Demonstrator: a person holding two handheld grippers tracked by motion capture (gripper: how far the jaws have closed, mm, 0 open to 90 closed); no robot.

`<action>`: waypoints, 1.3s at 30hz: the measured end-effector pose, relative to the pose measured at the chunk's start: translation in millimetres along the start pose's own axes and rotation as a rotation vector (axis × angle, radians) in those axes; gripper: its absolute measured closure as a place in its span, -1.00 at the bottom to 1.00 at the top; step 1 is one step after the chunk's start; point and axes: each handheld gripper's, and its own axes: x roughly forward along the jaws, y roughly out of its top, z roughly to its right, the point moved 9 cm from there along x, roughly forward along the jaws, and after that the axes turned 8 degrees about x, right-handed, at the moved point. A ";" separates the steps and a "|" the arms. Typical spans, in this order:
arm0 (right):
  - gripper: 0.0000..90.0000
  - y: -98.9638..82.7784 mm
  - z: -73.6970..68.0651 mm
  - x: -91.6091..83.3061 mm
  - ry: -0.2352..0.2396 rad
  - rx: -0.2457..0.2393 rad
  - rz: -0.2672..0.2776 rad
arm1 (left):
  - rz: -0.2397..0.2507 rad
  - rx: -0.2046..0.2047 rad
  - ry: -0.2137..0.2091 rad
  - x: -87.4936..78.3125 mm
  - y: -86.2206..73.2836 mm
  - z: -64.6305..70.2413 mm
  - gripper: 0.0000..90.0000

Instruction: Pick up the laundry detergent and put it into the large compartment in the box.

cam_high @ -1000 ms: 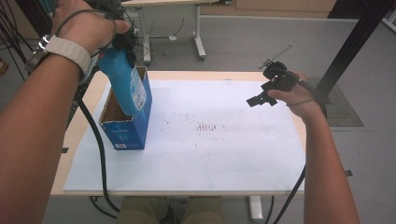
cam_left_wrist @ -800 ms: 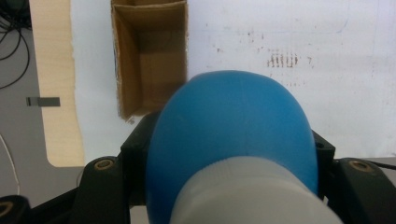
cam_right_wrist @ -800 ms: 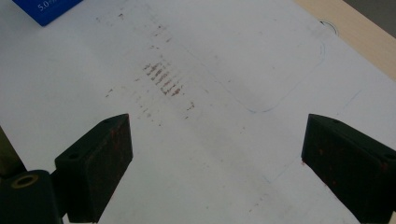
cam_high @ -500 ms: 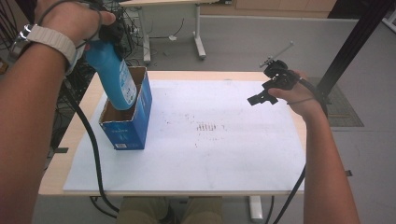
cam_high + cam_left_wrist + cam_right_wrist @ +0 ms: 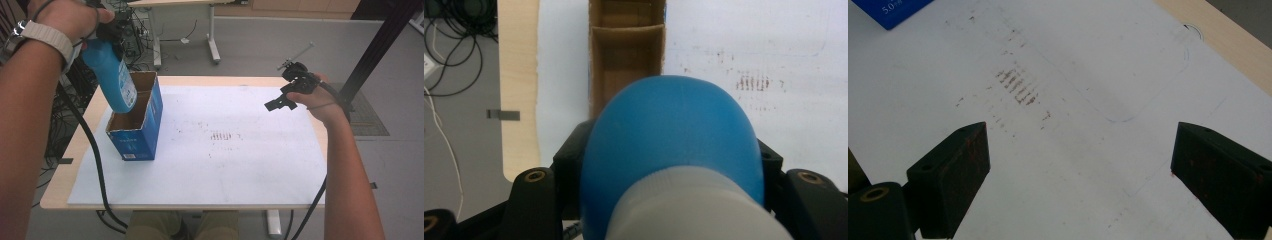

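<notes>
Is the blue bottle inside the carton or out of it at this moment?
Out. The left tongs hold the blue bottle tilted above the open carton, its base just above the rim.

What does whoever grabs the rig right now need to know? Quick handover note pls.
Left gripper: shut on the blue bottle, gripped near its white cap, held in the air over the open blue carton.
Right gripper: open, empty, hovering over the right side of the white mat.
Carton: upright at the mat's left edge, divided inside; the compartments in view look empty.
Done: bottle is clear of the carton.
Left: probably set the bottle down on the mat; the right gripper is free to help.
</notes>
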 end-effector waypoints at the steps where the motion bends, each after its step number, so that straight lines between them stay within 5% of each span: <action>1: -0.81 -0.3 0.1 -0.4 -0.001 0.001 0.000 | 0.000 -0.002 -0.001 1.0 0.6 -0.5 -0.14; 39: -0.81 -2.2 11.1 11.1 -0.002 0.028 -0.017 | -0.031 -0.004 0.012 54.5 22.8 -18.0 -0.14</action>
